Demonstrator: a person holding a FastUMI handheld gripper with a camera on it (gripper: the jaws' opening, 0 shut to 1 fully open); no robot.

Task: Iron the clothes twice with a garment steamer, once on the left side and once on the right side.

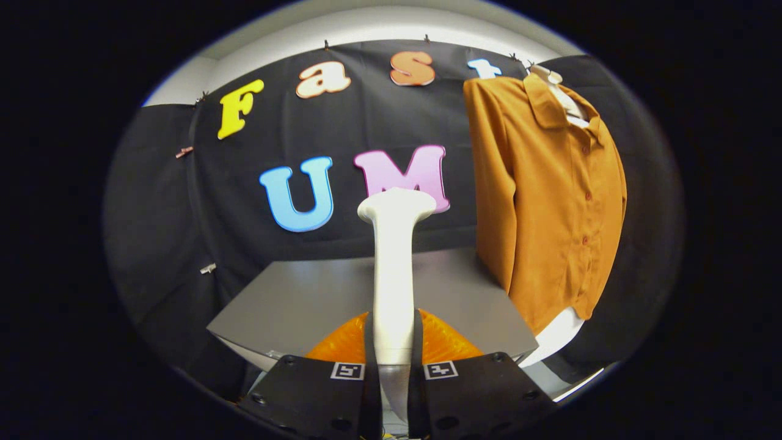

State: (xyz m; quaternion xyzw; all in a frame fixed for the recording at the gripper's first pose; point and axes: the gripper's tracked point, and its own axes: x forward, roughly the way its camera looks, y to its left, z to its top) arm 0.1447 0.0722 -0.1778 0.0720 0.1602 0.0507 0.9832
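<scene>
Here, gripper [394,342]: both fingers [369,342] are closed to a narrow gap, pressed on either side of the handle of the garment steamer [394,269].
Hold: the steamer handle sits squarely between the two fingers, clamped low on its length; the part below the clamp is partly hidden between the gripper's body plates.
Garment steamer: a pale, slim handle standing upright at 12 o'clock from the fingers, flaring at the top into a wider, rounded head; it appears in front of the booth's black cloth wall [183,214].
Steamer head: it is at about 9 o'clock from the shirt's lower front and apart from it; whether the steam face looks toward the shirt I cannot tell.
Shirt [550,201]: a rust-orange, long-sleeved, buttoned shirt with a collar, hanging at about 2 o'clock from the fingers, beyond them.
Shirt support: it hangs on a white form or hanger [565,91] visible at the collar, and a white rounded part shows under the hem.
Table [305,299]: a grey top lying beyond the fingers, from 10 o'clock to 2 o'clock, with its far right part going behind the shirt.
Orange piece [449,342]: a ribbed, translucent orange part showing on both sides of the handle just behind the fingers; what it is I cannot tell.
</scene>
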